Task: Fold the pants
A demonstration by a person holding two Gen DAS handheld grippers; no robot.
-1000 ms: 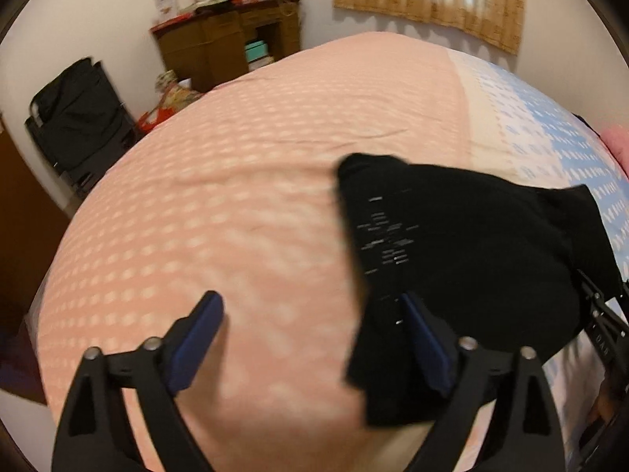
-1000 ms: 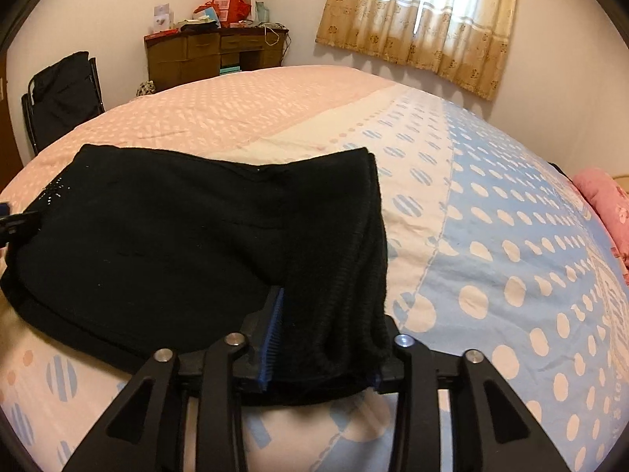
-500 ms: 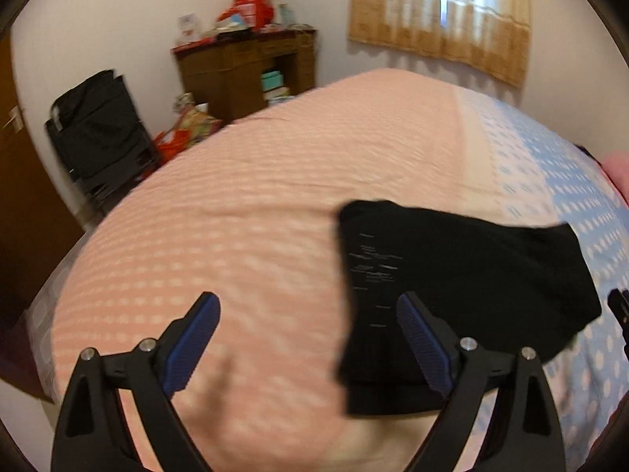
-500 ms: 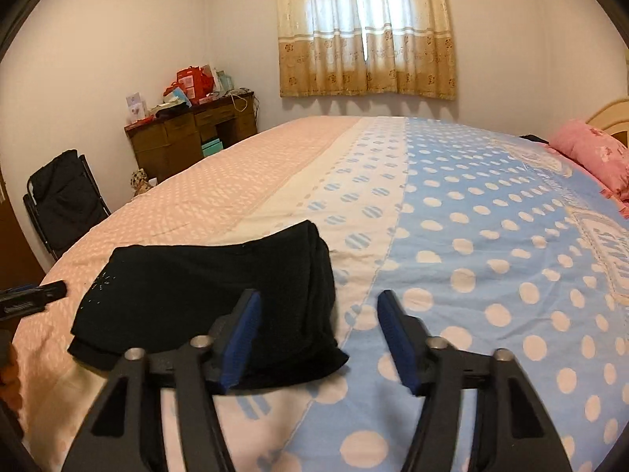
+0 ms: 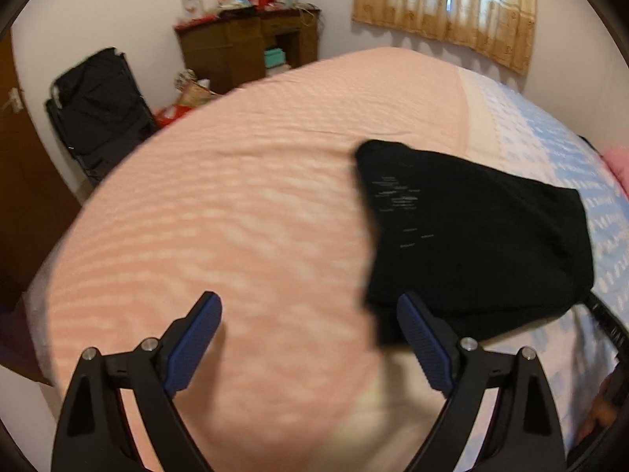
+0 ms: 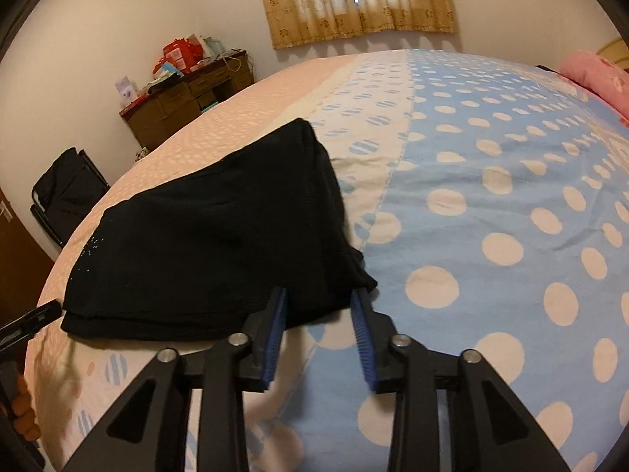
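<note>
The black pants [image 5: 471, 236] lie folded in a flat packet on the bed, across the seam between its pink and blue halves. My left gripper [image 5: 308, 314] is open wide over bare pink sheet; its right finger [image 5: 416, 326] overlaps the packet's near left corner. In the right wrist view the pants [image 6: 204, 244] fill the middle left. My right gripper [image 6: 319, 303] has its jaws opening, with the near right corner of the pants between the tips and lying flat, not pinched.
The bed sheet [image 6: 491, 216] is blue with pale dots on the right and pink on the left. A wooden desk [image 5: 243, 47] with clutter and a black folding chair [image 5: 94, 106] stand by the far wall. A pink pillow [image 6: 593, 74] lies at the far right.
My right gripper let go of the pants' thick edge, drew back and rolled, and now stands at the near corner. My left gripper pulled back from the packet.
</note>
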